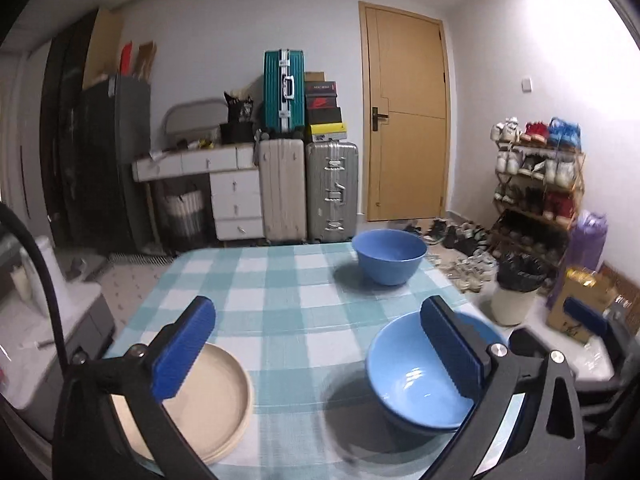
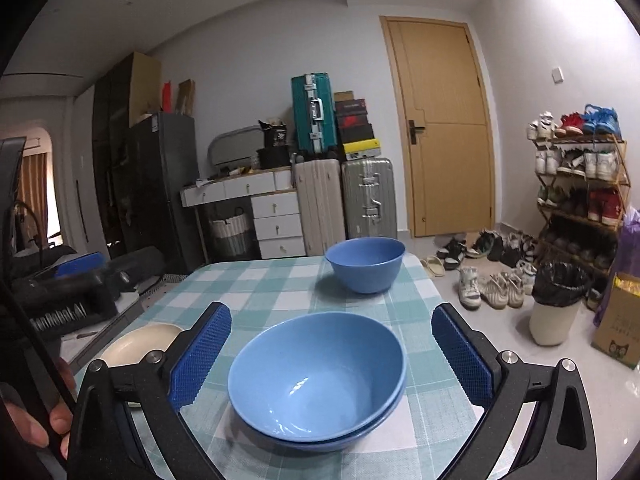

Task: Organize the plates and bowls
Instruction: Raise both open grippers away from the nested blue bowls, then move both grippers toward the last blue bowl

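Two blue bowls are nested in a stack [image 2: 316, 380] on the checked tablecloth [image 2: 272, 288], near the front; the stack also shows in the left wrist view [image 1: 416, 372]. A single blue bowl [image 2: 365, 264] stands at the table's far edge, and shows in the left wrist view too [image 1: 390, 254]. Stacked cream plates [image 1: 208, 400] lie at the front left; their edge shows in the right wrist view [image 2: 136, 344]. My left gripper [image 1: 320, 344] is open and empty between plates and stack. My right gripper [image 2: 332, 352] is open, its fingers either side of the nested bowls.
A white bin with a black bag [image 2: 558, 304] stands on the floor right of the table, beside a cardboard box [image 2: 616, 328], scattered shoes and a shoe rack [image 2: 580, 192]. Suitcases [image 2: 344, 200] and a white desk [image 2: 248, 200] stand behind the table.
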A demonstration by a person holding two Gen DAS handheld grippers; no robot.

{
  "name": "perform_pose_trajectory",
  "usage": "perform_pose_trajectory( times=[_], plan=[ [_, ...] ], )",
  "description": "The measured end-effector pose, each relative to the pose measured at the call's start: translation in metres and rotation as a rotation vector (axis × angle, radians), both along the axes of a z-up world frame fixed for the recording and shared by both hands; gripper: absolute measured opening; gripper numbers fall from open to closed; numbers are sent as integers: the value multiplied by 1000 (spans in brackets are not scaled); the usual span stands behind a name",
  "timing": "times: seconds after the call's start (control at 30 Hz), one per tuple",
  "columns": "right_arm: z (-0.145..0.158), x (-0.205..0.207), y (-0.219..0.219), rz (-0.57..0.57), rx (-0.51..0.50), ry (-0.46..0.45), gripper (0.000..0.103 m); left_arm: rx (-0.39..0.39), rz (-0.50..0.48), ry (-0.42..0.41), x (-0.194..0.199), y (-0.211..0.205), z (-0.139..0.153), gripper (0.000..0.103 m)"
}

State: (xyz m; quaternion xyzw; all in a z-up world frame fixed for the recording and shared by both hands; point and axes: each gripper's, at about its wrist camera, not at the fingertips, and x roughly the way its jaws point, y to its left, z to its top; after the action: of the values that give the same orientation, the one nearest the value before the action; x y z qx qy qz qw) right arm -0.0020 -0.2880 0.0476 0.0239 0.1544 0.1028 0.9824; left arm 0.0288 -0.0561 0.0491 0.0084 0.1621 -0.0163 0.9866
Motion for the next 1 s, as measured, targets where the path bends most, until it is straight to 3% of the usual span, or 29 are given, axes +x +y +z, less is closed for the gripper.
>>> perform_pose_trajectory(
  times=[0.23,0.43,0.77,1.0],
  plan=[
    [-1,-1,-7,-16,27,-5,102,-48,-16,-13,-4,8,3,103],
    [2,-9,-1,-11,2,-34,102,-66,-13,50,2,8,-6,103],
    [-3,-9,22,33,-103,-30,102,-42,-10,43,-5,3,-11,103],
    [-6,-5,16,24,-73,-10,102,-13,-14,34,-7,-3,-12,103]
  ],
)
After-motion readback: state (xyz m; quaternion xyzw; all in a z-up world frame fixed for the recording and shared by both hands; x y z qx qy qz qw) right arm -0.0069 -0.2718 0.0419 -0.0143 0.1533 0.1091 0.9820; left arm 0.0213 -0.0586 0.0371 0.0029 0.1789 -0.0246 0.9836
